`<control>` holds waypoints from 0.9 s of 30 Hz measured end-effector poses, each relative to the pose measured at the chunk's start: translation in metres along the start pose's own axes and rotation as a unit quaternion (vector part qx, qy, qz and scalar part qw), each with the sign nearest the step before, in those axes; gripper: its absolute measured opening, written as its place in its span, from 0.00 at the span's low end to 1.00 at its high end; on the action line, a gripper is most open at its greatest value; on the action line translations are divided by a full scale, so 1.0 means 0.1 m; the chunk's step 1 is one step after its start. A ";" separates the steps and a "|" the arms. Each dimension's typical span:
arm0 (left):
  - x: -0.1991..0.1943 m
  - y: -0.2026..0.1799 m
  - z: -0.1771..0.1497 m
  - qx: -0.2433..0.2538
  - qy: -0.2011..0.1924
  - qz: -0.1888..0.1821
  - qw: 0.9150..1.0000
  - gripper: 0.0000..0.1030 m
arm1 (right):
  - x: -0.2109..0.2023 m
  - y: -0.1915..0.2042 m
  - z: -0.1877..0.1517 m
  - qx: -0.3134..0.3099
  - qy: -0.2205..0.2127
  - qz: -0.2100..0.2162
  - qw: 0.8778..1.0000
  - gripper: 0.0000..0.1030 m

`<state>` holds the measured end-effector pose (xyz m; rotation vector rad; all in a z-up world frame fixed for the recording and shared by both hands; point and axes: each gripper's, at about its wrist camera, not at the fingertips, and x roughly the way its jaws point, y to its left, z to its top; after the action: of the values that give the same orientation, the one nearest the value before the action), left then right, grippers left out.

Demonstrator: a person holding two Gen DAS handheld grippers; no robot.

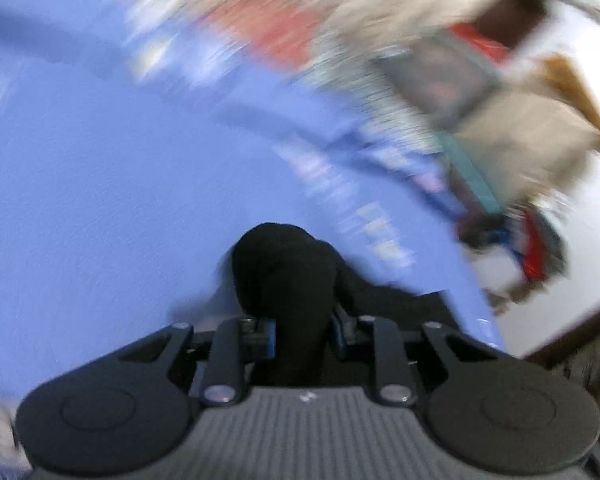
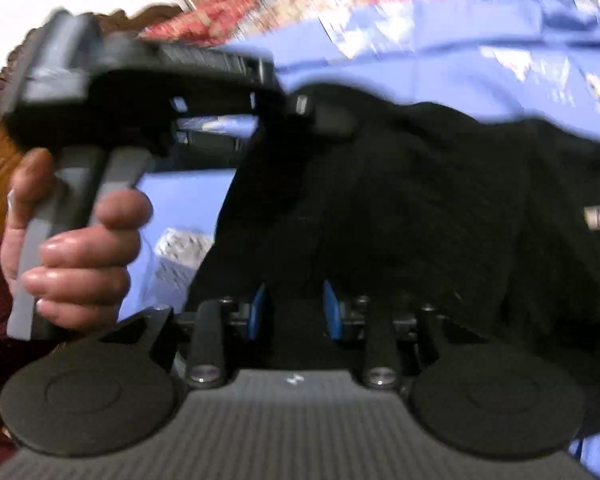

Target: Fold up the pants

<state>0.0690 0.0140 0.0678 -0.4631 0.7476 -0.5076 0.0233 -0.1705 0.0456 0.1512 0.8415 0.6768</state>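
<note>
Black pants (image 2: 400,208) bunched on blue sheet (image 1: 100,160), partly lifted off it. L gripper (image 1: 302,324) clamped narrow on a rolled wad of pants fabric, just above sheet. R gripper (image 2: 296,312) also closed on fabric, blue pads (image 2: 332,312) pinching a fold near L tool; hand (image 2: 76,248) on that handle. Both views motion-blurred. Risks: thick wad slipping from narrow pinch if tugged fast; grippers colliding, being so close; uneven layers grabbed, giving crooked fold.
</note>
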 end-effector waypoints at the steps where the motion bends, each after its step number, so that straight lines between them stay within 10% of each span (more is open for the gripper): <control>1: -0.08 -0.18 0.02 0.050 -0.022 0.001 0.999 0.21 | -0.01 0.05 0.05 -0.010 -0.013 0.002 1.000 0.35; 4: -0.13 -0.31 0.02 0.111 -0.046 0.031 0.992 0.23 | 0.09 0.19 0.26 -0.030 -0.024 0.018 0.999 0.35; 9: 0.30 0.54 -0.06 -0.039 0.051 0.162 0.985 0.35 | 0.65 0.29 0.16 -0.061 0.046 -0.007 0.997 0.34; 14: 0.12 0.65 -0.03 -0.098 0.018 0.154 0.983 0.69 | 0.29 0.34 0.19 -0.076 0.011 0.015 0.997 0.36; 21: -0.17 0.44 -0.17 -0.064 0.012 0.131 0.989 0.82 | -0.47 -0.12 0.26 0.000 -0.099 -0.040 0.994 0.36; 23: -0.19 0.45 -0.33 -0.066 0.041 0.130 0.989 0.76 | -0.53 -0.21 0.22 0.020 -0.104 -0.056 0.993 0.36; 25: -0.12 0.43 -0.53 -0.067 0.082 0.126 0.986 0.33 | -0.38 -0.37 0.19 0.046 -0.070 -0.084 0.993 0.35; 27: -0.13 0.33 -0.69 -0.052 0.088 0.158 0.982 0.30 | -0.13 -0.58 0.08 0.073 -0.023 -0.103 0.992 0.32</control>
<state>0.0194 0.0324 0.0113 -0.3901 1.0016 -0.2135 0.0512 -0.2226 0.0373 0.2085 0.8496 0.4164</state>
